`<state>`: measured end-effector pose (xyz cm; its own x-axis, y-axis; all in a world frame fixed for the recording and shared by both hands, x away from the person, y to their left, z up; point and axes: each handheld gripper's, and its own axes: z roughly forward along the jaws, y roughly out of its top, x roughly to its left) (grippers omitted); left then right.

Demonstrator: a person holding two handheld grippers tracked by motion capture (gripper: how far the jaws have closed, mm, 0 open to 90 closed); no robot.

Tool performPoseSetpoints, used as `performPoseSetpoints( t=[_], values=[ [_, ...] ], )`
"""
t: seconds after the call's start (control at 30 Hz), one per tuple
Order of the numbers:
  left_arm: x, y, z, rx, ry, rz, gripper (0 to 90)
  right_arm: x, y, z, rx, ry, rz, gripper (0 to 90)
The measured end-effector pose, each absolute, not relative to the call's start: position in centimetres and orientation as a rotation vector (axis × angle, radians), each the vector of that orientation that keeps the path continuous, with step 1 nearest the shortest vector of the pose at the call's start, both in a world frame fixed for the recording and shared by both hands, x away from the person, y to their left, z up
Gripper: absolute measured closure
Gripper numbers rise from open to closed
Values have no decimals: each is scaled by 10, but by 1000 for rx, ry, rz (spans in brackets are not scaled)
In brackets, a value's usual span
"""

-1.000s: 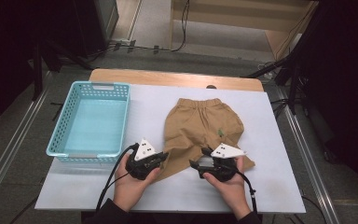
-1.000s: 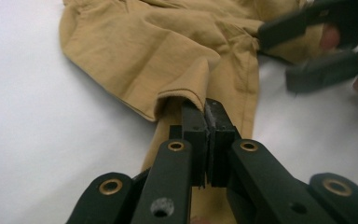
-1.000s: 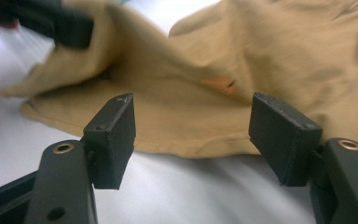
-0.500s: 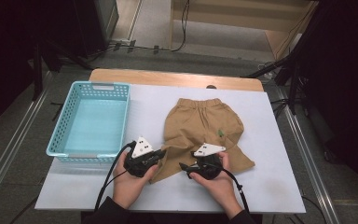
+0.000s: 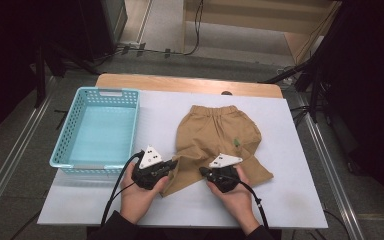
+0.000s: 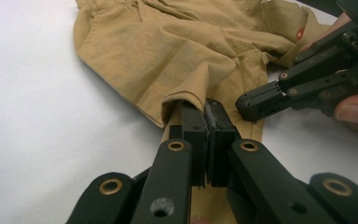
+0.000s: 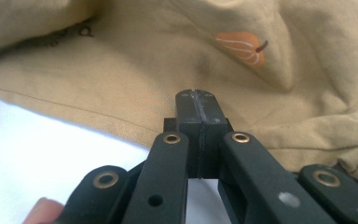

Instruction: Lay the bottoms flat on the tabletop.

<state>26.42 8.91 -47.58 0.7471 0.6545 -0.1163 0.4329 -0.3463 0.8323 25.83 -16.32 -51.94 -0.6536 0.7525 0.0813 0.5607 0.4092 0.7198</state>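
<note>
We see tan shorts [image 5: 215, 135] with a small orange patch [image 7: 241, 44], a light-blue perforated basket [image 5: 97, 131], a white tabletop [image 5: 290, 200], and black hand-held grippers with brass-coloured rivets.

Tan shorts [image 5: 215, 135] lie flat on the white table cover [image 5: 290, 190], waistband at 12 o'clock, legs toward 6. Left gripper [image 5: 167, 169] sits at the left leg's hem, at 7 o'clock of the shorts; jaws too small to read. Right gripper [image 5: 203, 171] is at the hem between the legs, 6 o'clock, its jaws having just been closing. Blue basket [image 5: 60, 157] stands at 9 o'clock of the shorts, apart.
</note>
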Motion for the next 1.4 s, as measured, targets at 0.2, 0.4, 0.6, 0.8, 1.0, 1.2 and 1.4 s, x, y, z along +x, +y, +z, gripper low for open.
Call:
performPoseSetpoints(
  t=[0.2,0.4,0.6,0.8,1.0,1.2,1.4],
  values=[
    [265,91,-475,1989,823,294,886,255,-177,-517,1146,2429,1118,879],
    [263,92,-474,1988,817,293,886,248,-198,-506,1135,2410,1150,879],
    [262,91,-475,1999,810,294,886,244,-225,-497,1116,2386,1172,878],
    [260,83,-480,2032,783,274,886,245,-244,-493,1138,2339,1214,877],
    [258,79,-486,2051,775,268,886,239,-240,-491,1179,2240,1228,699],
    [259,82,-485,2049,785,269,886,221,-214,-483,1059,2300,1318,647],
    [260,83,-484,2043,790,270,886,214,-180,-492,1000,2416,1332,553]
  ],
)
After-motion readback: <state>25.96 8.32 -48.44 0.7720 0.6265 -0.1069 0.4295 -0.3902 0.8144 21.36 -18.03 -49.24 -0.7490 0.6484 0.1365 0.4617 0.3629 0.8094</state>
